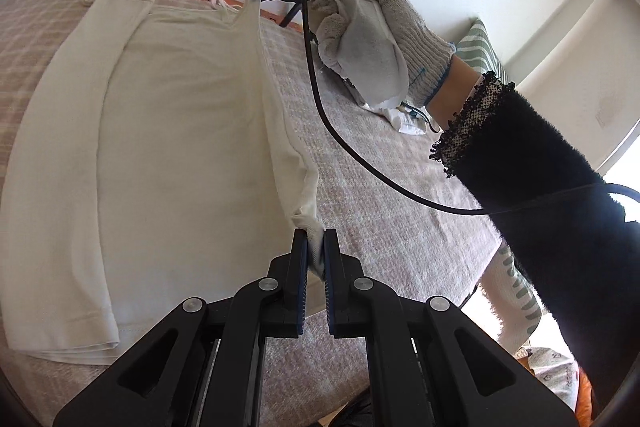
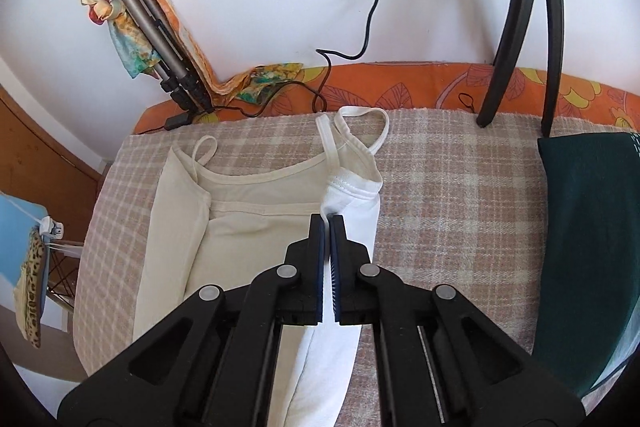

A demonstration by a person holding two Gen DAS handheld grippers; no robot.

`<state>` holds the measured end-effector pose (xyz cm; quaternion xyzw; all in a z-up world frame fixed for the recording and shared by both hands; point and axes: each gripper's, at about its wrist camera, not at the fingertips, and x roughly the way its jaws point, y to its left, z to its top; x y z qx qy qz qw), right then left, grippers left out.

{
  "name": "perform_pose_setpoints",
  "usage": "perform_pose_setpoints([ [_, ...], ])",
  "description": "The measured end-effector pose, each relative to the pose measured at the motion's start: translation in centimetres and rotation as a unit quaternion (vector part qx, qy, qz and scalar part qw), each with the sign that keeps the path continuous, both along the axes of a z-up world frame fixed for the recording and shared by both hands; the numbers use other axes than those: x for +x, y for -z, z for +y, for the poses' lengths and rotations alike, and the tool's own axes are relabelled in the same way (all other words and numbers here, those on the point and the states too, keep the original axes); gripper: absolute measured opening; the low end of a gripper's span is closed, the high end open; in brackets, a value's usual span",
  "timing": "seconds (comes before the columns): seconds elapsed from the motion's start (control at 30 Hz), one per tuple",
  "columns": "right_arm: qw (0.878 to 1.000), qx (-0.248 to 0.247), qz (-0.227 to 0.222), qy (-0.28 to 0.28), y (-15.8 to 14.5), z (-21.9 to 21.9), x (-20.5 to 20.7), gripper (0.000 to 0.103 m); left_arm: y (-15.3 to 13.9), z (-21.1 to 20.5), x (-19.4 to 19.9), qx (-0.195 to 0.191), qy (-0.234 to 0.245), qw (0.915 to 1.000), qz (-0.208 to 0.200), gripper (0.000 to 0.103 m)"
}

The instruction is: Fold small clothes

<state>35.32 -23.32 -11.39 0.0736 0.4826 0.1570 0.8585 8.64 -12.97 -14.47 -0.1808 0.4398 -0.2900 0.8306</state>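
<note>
A: Where is the camisole (image 1: 172, 131)?
B: It lies flat on the plaid blanket (image 2: 452, 195) over the bed, straps toward the wall, left side already folded in.
A: And the jaws?
B: Left gripper (image 1: 315, 247) is clamped on the hem-end corner of the right edge. Right gripper (image 2: 327, 227) is clamped on the same edge near the strap (image 2: 362, 115), at the armhole.
A: Which relation matters next?
B: The long axis runs hem to straps, and both grippers hold one side of it, each at its own end. The body lies to their left, so the flap likely goes leftward over the middle.
A: Risk?
B: Uneven travel would skew the crease.
</note>
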Motion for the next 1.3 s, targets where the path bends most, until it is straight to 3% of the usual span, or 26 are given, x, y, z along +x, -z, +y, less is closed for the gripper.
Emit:
perform_pose_setpoints([
  [0.33,0.998,-0.038,0.013,-0.04,2.4,7.1,1.2,0.004,1.4,3.5,0.0,0.004,-0.046,0.9988,0.019,0.006],
  [0.6,0.996,-0.057,0.039,-0.05,5.4,9.0,1.6,0.004,2.6,4.2,0.4,0.015,-0.044,0.9978,0.048,0.006],
  [0.73,0.996,-0.044,0.054,-0.055,5.6,8.9,1.6,0.007,2.5,3.4,0.4,0.028,-0.033,0.9975,0.055,0.006],
  [0.8,0.997,-0.018,0.056,-0.052,4.8,8.2,1.2,0.01,2.3,3.3,0.2,0.036,-0.034,0.997,0.06,0.01],
  [0.93,0.999,0.006,0.029,-0.043,1.6,6.1,-1.1,0.032,1.2,3.8,-0.6,0.043,-0.031,0.9972,0.054,0.011],
  [1.3,0.999,0.019,0.003,-0.026,-4.5,-1.1,-12.3,0.032,-4.2,8.4,-3.6,0.041,-0.052,0.9978,0.003,0.011],
])
